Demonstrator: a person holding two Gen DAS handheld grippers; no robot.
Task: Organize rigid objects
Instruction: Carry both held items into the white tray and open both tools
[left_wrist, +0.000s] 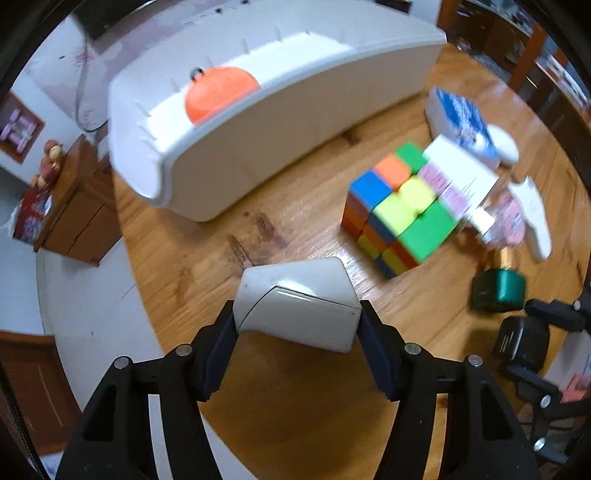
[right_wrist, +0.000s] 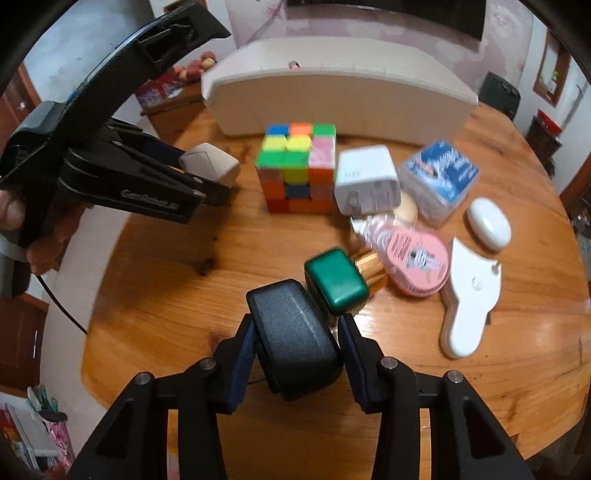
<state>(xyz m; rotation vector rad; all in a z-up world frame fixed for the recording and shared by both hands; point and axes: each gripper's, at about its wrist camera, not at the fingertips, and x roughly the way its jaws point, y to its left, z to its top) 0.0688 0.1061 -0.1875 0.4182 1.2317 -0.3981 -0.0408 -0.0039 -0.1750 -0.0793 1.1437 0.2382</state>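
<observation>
Left wrist view shows the white case (left_wrist: 299, 302) squeezed between the two pads of the left gripper (left_wrist: 297, 332), one pad on each short side. The case hangs a little above the table (left_wrist: 207, 266), it seems, with its long side lying across the fingers. The jaws are partly closed, just as wide as the case.

The white bin (left_wrist: 236, 136) sits straight ahead of this gripper, past a bare patch of wood. An orange thing (left_wrist: 219, 92) already lies inside it. So I think the case has to go up, forward and over the near wall of the bin.

In the right wrist view, the right gripper (right_wrist: 297, 354) pinches a black box (right_wrist: 295, 336) tight on both sides. A green cap (right_wrist: 336, 278) lies just beyond it, and the cube (right_wrist: 297, 166) stands farther on, between this gripper and the bin. The left gripper looks nearer to the bin, with nothing in its way. The right one would need to lift over the cube.
</observation>
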